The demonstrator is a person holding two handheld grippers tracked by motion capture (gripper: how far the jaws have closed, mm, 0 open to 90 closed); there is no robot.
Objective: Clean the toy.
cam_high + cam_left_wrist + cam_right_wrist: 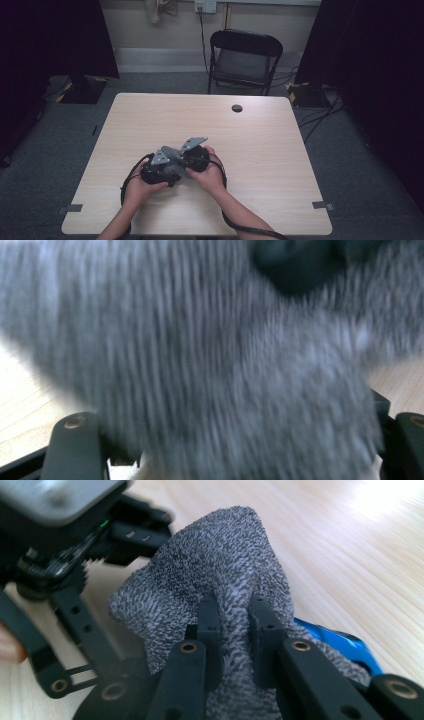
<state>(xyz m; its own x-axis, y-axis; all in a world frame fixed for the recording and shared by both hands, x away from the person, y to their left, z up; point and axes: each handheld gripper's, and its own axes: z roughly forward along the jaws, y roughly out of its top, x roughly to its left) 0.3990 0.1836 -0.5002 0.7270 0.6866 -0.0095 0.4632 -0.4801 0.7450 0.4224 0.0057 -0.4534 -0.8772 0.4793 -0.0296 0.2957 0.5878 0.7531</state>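
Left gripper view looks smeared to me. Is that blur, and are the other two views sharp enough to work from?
Left gripper view: the grey cloth is streaked with blur right up against the lens. Right gripper view: cloth weave and right gripper are crisp, the wooden table beyond is soft, with bright glare at top right. High view: dim, dark at both sides, hands small.

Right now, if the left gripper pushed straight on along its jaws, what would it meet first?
The grey cloth. It hangs blurred and close between the wide-set jaws of the left gripper. Depth is unclear, so it may already touch them. Just behind it is probably the right gripper, shut on the same cloth.
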